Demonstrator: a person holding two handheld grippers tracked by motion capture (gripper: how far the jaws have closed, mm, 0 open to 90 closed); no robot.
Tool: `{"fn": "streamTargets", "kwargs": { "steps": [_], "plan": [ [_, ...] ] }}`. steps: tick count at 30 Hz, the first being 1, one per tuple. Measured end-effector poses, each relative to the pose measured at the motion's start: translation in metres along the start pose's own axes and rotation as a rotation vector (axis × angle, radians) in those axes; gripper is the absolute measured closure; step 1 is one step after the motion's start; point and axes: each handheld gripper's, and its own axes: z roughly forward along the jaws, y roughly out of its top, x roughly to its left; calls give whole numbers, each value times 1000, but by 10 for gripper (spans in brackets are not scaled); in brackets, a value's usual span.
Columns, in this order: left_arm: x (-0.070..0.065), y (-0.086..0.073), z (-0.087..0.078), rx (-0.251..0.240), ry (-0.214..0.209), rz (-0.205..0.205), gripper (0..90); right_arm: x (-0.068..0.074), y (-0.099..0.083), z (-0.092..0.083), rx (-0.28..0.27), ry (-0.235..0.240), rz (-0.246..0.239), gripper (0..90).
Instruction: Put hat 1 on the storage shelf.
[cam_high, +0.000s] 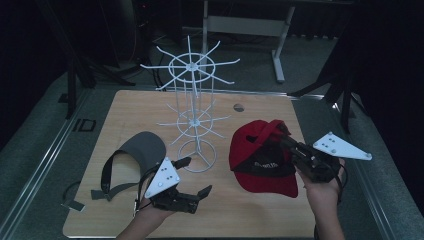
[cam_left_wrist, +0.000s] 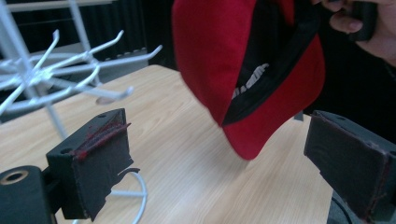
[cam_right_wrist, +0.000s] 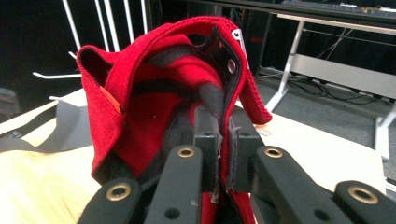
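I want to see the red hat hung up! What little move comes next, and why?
Probably carry the red fabric cap toward the white wire rack: the right gripper is clamped on it, lifted off the wooden table, while the left gripper is open.

black grippers — left gripper (cam_high: 192, 176), right gripper (cam_high: 286, 139) — each topped by a grey three-cornered plate; brass-ringed holes; bare forearms.

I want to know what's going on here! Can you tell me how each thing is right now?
red cap: lifted off the table, clamped at its inner band
right hand-held gripper: shut on the cap
left hand-held gripper: open, empty
grey visor: lying flat on the table
white wire rack: standing upright, hooks bare
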Motion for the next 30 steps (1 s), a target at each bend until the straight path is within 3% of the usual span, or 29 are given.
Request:
{"fn": "streamTargets", "kwargs": {
  "steps": [5,19,30],
  "plan": [
    [-1,13,13,8,-20,35,70,3,2,-2,0,16,0,847],
    [-2,47,48,-10,-75,79,70,8,5,-5,-10,37,3,847],
    [0,61,84,32,-45,79,100,14,9,-6,-12,61,-13,847]
  ]
}}
